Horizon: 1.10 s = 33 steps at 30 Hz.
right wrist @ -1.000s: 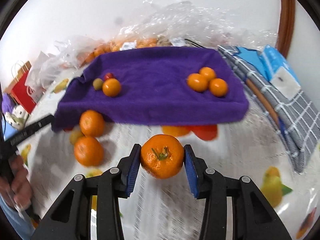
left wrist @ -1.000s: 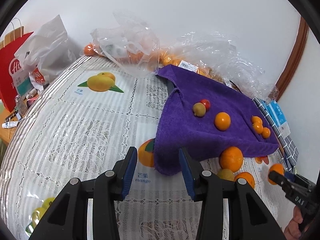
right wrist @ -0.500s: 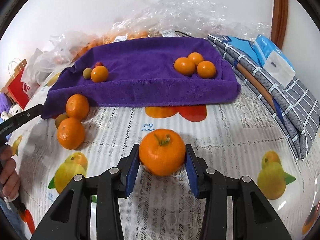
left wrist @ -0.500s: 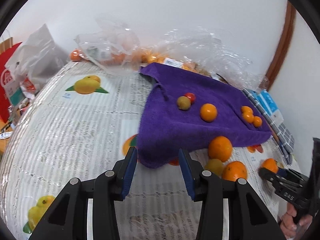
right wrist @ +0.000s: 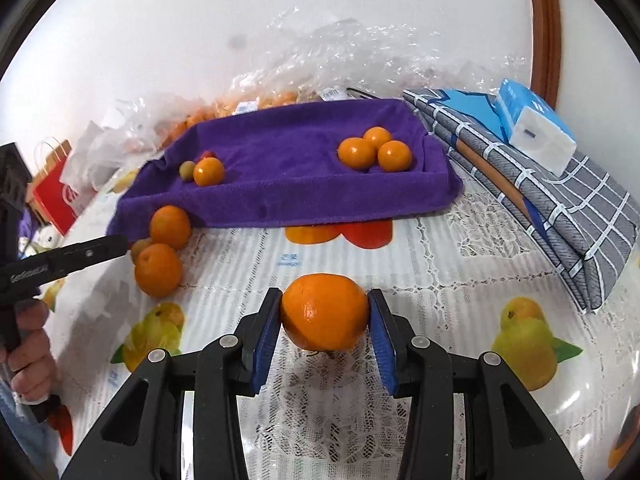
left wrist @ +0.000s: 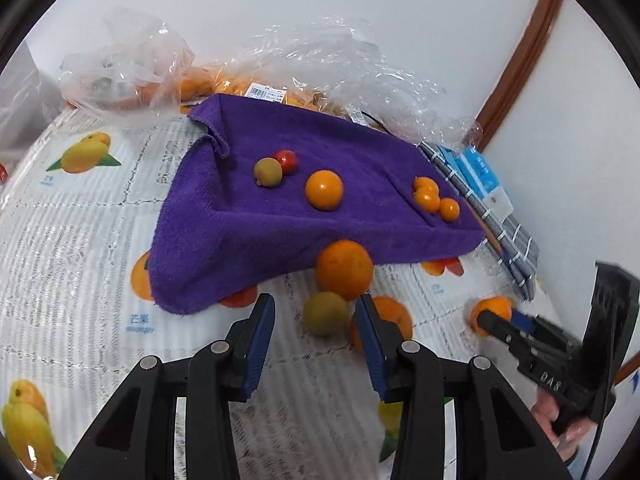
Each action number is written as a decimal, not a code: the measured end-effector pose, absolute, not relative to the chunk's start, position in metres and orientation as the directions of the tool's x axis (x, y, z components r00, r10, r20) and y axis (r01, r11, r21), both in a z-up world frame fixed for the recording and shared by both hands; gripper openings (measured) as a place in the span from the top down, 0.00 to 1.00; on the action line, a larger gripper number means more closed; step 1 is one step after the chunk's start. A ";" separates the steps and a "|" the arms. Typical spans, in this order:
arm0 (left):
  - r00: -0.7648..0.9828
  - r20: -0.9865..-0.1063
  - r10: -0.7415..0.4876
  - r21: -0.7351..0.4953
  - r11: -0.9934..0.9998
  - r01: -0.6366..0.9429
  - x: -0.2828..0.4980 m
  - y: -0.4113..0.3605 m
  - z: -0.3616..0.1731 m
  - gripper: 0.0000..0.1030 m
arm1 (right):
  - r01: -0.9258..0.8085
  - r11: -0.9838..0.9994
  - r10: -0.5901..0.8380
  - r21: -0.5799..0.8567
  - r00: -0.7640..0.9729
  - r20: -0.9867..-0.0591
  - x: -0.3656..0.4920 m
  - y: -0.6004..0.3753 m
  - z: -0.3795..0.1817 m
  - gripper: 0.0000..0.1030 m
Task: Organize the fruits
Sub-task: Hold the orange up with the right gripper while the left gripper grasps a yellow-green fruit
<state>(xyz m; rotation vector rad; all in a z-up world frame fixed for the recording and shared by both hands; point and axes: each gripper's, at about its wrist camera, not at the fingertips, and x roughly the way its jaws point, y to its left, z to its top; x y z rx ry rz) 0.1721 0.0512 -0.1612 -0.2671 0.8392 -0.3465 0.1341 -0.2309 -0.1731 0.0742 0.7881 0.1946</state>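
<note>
My right gripper (right wrist: 325, 316) is shut on a large orange (right wrist: 325, 312) low over the tablecloth, in front of the purple towel (right wrist: 304, 168). The towel holds three small oranges (right wrist: 374, 152), one orange (right wrist: 209, 171), an olive-green fruit (left wrist: 268, 172) and a red tomato (left wrist: 287, 160). My left gripper (left wrist: 316, 322) is open; a greenish fruit (left wrist: 325, 313) lies on the cloth just beyond its tips, untouched. A big orange (left wrist: 344, 270) sits against the towel's edge, and another orange (left wrist: 394, 316) is partly hidden by the finger. The right gripper (left wrist: 496, 320) appears at the right.
Clear plastic bags (left wrist: 320, 64) with more oranges pile up against the wall behind the towel. A folded grey checked cloth (right wrist: 560, 200) with a blue tissue pack (right wrist: 532, 124) lies to the right. A red paper bag (right wrist: 54, 196) stands far left. The tablecloth (left wrist: 80, 240) carries printed fruit pictures.
My left gripper has swung right from the towel's corner to the loose fruit in front of it. The right gripper has drawn back from the towel and sunk; the orange's stem no longer faces up.
</note>
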 end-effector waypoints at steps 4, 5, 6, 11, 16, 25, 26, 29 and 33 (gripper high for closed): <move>0.596 -0.692 -0.406 -0.375 0.909 0.184 0.178 0.048 -0.167 0.78 | -0.156 0.974 0.228 0.166 0.700 -0.676 0.131 -0.232 -0.171 0.58; 0.590 -0.692 -0.415 -0.383 0.905 0.188 0.179 0.048 -0.169 0.78 | -0.146 0.974 0.225 0.173 0.697 -0.680 0.133 -0.234 -0.172 0.58; 0.588 -0.688 -0.425 -0.393 0.900 0.191 0.178 0.048 -0.170 0.79 | -0.141 0.973 0.229 0.182 0.693 -0.684 0.134 -0.236 -0.173 0.58; 0.609 -0.673 -0.420 -0.390 0.901 0.190 0.170 0.054 -0.165 0.91 | -0.124 0.965 0.251 0.231 0.687 -0.682 0.138 -0.244 -0.175 0.58; 0.591 -0.671 -0.448 -0.426 0.885 0.188 0.173 0.060 -0.163 0.91 | -0.125 0.967 0.247 0.224 0.691 -0.679 0.137 -0.242 -0.175 0.58; 0.567 -0.695 -0.442 -0.412 0.891 0.189 0.183 0.045 -0.168 0.77 | -0.131 0.967 0.246 0.217 0.687 -0.683 0.138 -0.242 -0.175 0.58; 0.560 -0.700 -0.443 -0.415 0.890 0.186 0.183 0.044 -0.170 0.78 | -0.131 0.967 0.248 0.219 0.688 -0.682 0.138 -0.242 -0.175 0.58; 0.567 -0.699 -0.437 -0.402 0.895 0.193 0.181 0.044 -0.171 0.77 | -0.128 0.967 0.247 0.221 0.689 -0.681 0.138 -0.243 -0.176 0.58; 0.602 -0.691 -0.399 -0.364 0.912 0.188 0.171 0.051 -0.162 0.77 | -0.126 0.967 0.246 0.222 0.691 -0.680 0.137 -0.243 -0.176 0.58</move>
